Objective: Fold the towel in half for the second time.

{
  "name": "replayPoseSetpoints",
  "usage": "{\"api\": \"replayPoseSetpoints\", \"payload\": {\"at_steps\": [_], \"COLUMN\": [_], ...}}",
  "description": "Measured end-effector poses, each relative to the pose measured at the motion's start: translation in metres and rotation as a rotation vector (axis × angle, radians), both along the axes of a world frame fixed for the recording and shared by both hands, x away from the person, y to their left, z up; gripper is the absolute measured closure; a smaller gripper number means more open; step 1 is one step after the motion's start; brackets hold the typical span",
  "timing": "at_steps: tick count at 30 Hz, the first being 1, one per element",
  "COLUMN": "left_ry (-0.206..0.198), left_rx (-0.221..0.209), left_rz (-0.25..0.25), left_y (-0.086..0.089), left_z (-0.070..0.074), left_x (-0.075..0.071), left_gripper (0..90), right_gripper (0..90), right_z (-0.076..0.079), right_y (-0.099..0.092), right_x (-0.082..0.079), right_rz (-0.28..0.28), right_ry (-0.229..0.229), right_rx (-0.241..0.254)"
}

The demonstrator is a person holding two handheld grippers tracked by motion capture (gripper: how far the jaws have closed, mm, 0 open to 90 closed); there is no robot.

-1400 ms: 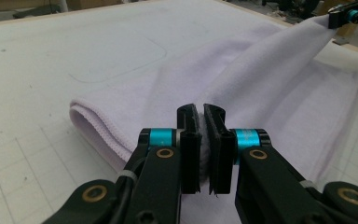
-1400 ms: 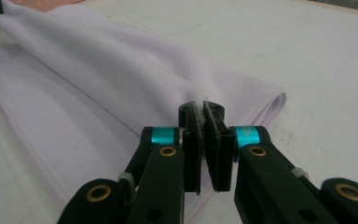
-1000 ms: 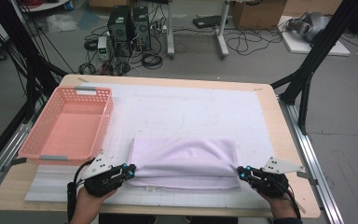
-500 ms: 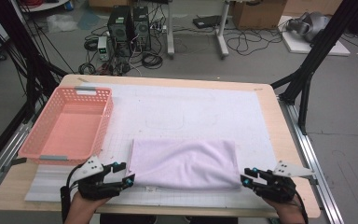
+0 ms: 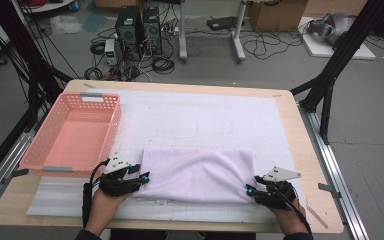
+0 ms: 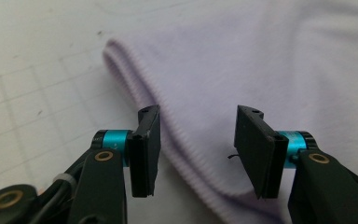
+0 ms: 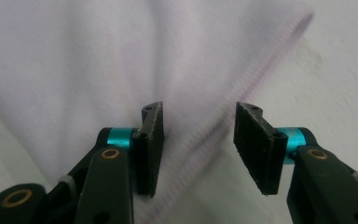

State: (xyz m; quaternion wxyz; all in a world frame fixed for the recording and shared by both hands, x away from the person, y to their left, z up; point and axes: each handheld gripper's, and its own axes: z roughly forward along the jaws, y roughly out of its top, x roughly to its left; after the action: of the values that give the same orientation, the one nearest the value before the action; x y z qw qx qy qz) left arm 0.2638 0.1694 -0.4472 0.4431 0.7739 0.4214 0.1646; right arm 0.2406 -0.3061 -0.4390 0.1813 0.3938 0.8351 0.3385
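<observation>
A lavender cloth (image 5: 197, 175) lies folded flat on the white grid mat (image 5: 205, 115) near the table's front edge. My left gripper (image 5: 142, 177) sits at its near left corner. In the left gripper view the jaws (image 6: 198, 149) stand apart over the cloth's hemmed edge (image 6: 261, 60); they have just been closing, with the hem between them but unpressed. My right gripper (image 5: 250, 191) sits at the near right corner. Its jaws (image 7: 198, 147) have just been opening, and the cloth's hem (image 7: 98, 56) runs between the pads without touching them.
A pink plastic basket (image 5: 115, 125) stands on the table's left side, just behind my left hand. Bare mat stretches beyond the cloth to the far edge. Black frame posts rise at both sides of the table.
Both grippers were shut on the cloth's near corners and have let go. The bunched near edge has settled flat. The hands drew back slightly, then returned to the corners.
</observation>
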Motion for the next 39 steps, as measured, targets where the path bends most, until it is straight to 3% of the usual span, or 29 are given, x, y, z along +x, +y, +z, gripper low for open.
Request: {"api": "replayPoseSetpoints", "payload": {"at_steps": [3, 4, 6, 9, 12, 15, 17, 18, 19, 21, 25, 28, 30, 31, 33, 35, 37, 38, 39], "left_ry": [-0.017, -0.025, -0.038, -0.037, -0.006, 0.021, 0.008, -0.012, -0.030, -0.048, -0.020, -0.028, -0.040, -0.036, 0.007, 0.027, 0.080, 0.108, 0.121], "left_rx": [-0.046, -0.063, -0.092, -0.109, -0.093, -0.049, 0.002, 0.039, 0.079, 0.100, 0.075, -0.006, -0.072, -0.076, -0.099, -0.107, -0.118, -0.125, -0.114], "left_rz": [0.021, 0.027, 0.034, 0.042, 0.053, 0.066, 0.059, 0.043, 0.045, 0.071, 0.093, 0.148, 0.123, 0.106, 0.076, 0.076, 0.078, 0.055, 0.025], "left_y": [0.006, 0.007, 0.007, 0.003, -0.002, -0.007, -0.010, -0.011, -0.013, -0.013, -0.011, -0.005, -0.006, -0.007, -0.011, -0.011, -0.011, -0.011, -0.011], "left_z": [0.007, 0.011, 0.017, 0.020, 0.018, 0.012, 0.008, 0.005, 0.004, 0.003, 0.003, 0.007, 0.008, 0.007, 0.003, -0.002, -0.006, -0.006, -0.007], "left_x": [0.003, 0.005, 0.013, 0.029, 0.051, 0.066, 0.069, 0.070, 0.071, 0.073, 0.077, 0.077, 0.080, 0.083, 0.090, 0.095, 0.099, 0.101, 0.100], "left_gripper": [45.0, 43.5, 40.6, 40.3, 41.7, 46.6, 59.6, 73.8, 80.5, 84.4, 80.7, 50.3, 47.2, 45.3, 41.8, 41.3, 44.2, 49.6, 62.8], "right_gripper": [50.4, 48.1, 45.0, 43.3, 42.9, 42.8, 42.8, 42.8, 42.8, 42.8, 42.4, 41.8, 41.6, 41.7, 43.4, 49.9, 54.4, 60.1, 70.5], "right_z": [0.005, 0.008, 0.013, 0.017, 0.016, 0.015, 0.014, 0.013, 0.012, 0.009, 0.005, 0.006, 0.007, 0.006, 0.004, 0.001, -0.005, -0.009, -0.012], "right_y": [-0.008, -0.010, -0.015, -0.017, -0.014, -0.011, -0.011, -0.011, -0.012, -0.014, -0.018, -0.021, -0.019, -0.017, -0.009, -0.003, 0.001, 0.000, -0.003], "right_x": [-0.002, -0.001, 0.002, 0.011, 0.026, 0.038, 0.044, 0.047, 0.050, 0.056, 0.067, 0.074, 0.080, 0.085, 0.094, 0.103, 0.110, 0.113, 0.115], "right_rz": [0.012, 0.012, 0.000, -0.048, -0.075, -0.085, -0.076, -0.075, -0.077, -0.085, -0.123, -0.132, -0.131, -0.128, -0.108, -0.085, -0.075, -0.076, -0.059], "right_ry": [0.047, 0.037, -0.011, -0.072, -0.095, -0.107, -0.107, -0.103, -0.098, -0.095, -0.091, -0.093, -0.098, -0.086, -0.066, -0.041, -0.004, 0.026, 0.051], "right_rx": [0.010, 0.021, 0.093, 0.170, 0.179, 0.176, 0.166, 0.163, 0.166, 0.165, 0.143, 0.170, 0.186, 0.194, 0.193, 0.189, 0.167, 0.164, 0.212]}}
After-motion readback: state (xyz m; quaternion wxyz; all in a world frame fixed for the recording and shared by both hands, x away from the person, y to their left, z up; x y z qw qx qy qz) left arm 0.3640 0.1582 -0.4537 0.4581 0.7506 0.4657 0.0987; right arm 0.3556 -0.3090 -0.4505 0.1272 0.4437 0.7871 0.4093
